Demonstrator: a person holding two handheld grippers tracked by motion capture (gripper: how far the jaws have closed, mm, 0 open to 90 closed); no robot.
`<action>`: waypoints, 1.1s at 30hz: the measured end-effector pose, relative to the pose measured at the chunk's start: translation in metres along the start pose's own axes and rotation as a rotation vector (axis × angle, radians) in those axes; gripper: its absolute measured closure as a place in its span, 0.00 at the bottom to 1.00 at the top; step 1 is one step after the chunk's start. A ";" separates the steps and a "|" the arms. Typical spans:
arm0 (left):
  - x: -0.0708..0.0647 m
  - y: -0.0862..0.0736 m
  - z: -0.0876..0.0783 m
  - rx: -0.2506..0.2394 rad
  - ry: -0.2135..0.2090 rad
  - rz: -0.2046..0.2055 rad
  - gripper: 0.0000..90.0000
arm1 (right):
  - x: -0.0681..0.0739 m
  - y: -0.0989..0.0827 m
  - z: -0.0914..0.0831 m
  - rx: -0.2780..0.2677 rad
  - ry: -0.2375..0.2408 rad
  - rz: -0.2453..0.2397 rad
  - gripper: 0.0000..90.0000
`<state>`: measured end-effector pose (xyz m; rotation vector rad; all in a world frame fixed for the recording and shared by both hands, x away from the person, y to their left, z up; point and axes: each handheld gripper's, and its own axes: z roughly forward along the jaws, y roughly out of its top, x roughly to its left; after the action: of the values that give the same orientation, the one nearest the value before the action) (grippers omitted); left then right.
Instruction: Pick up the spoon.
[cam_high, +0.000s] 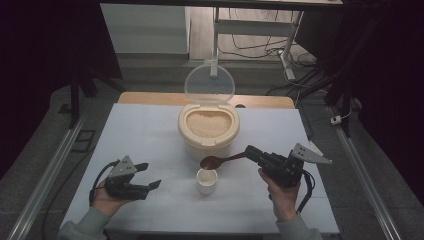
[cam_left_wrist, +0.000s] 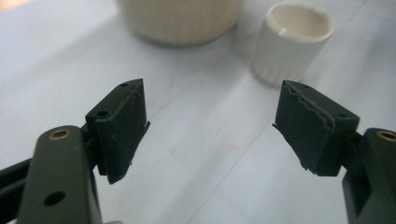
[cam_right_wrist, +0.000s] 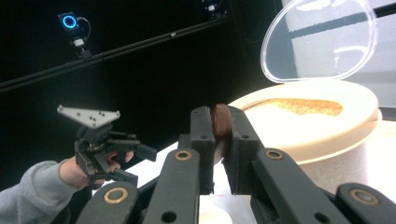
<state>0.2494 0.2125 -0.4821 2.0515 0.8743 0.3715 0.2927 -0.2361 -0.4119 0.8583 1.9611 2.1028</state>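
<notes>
One camera is looking down from above the near table edge. Two close ones are riding the grippers, both catching the cream plastic rice container (cam_left_wrist: 180, 21) (cam_right_wrist: 322, 121).

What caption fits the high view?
Right gripper holds a brown wooden spoon over a small white cup, beside an open cream rice container.

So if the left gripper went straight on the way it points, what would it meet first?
Probably the small white cup, just right of its line past the open fingers; the rice container stands farther left. Depth is uncertain.
</notes>
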 end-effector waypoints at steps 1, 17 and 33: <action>0.003 -0.005 -0.002 0.006 0.005 -0.012 0.27 | -0.001 0.001 -0.001 -0.002 -0.004 -0.003 0.92; 0.018 -0.040 -0.009 0.025 0.054 -0.070 0.25 | -0.011 0.009 -0.018 -0.053 -0.059 -0.001 0.92; 0.020 -0.040 -0.006 0.027 0.053 -0.076 0.25 | -0.012 0.017 -0.021 -0.083 -0.072 -0.018 0.92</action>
<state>0.2421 0.2454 -0.5119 2.0351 0.9912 0.3757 0.2968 -0.2621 -0.3993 0.8839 1.8256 2.0966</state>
